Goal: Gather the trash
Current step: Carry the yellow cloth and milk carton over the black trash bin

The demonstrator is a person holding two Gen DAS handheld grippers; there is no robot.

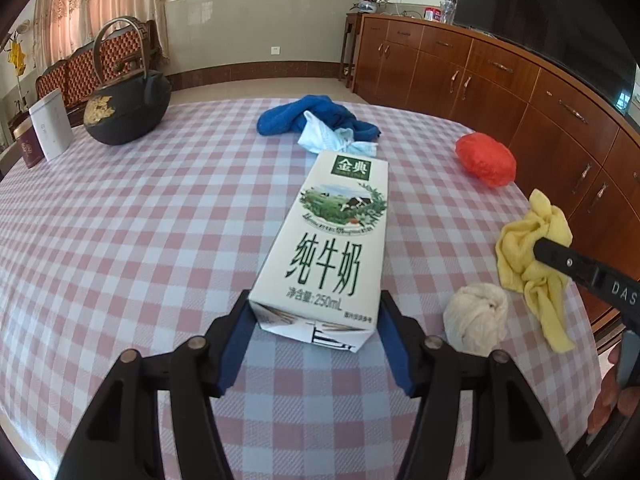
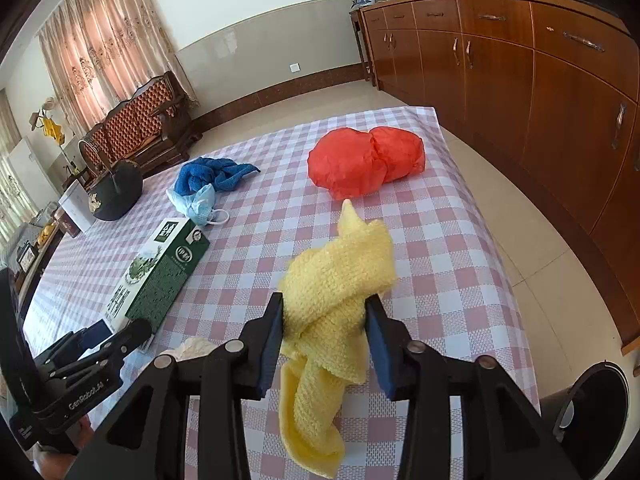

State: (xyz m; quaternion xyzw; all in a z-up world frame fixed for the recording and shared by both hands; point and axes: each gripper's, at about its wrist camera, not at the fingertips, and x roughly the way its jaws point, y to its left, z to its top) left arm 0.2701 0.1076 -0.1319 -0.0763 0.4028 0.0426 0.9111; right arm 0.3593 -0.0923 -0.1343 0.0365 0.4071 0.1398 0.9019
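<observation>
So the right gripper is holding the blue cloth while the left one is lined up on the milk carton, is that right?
Not quite: the right gripper holds the yellow cloth, as the right wrist view shows. The blue cloth lies farther back on the table. The left gripper is indeed lined up on the milk carton.

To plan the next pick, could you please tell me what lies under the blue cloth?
A pale blue face mask pokes out from under the blue cloth, on the table. Anything further beneath is covered.

White-and-green milk carton (image 1: 332,248) lies flat on the checked cloth; yellow rag (image 2: 336,292) hangs crumpled off it — red bag (image 2: 364,162), face mask (image 1: 332,138), cream wad (image 1: 476,318) around
</observation>
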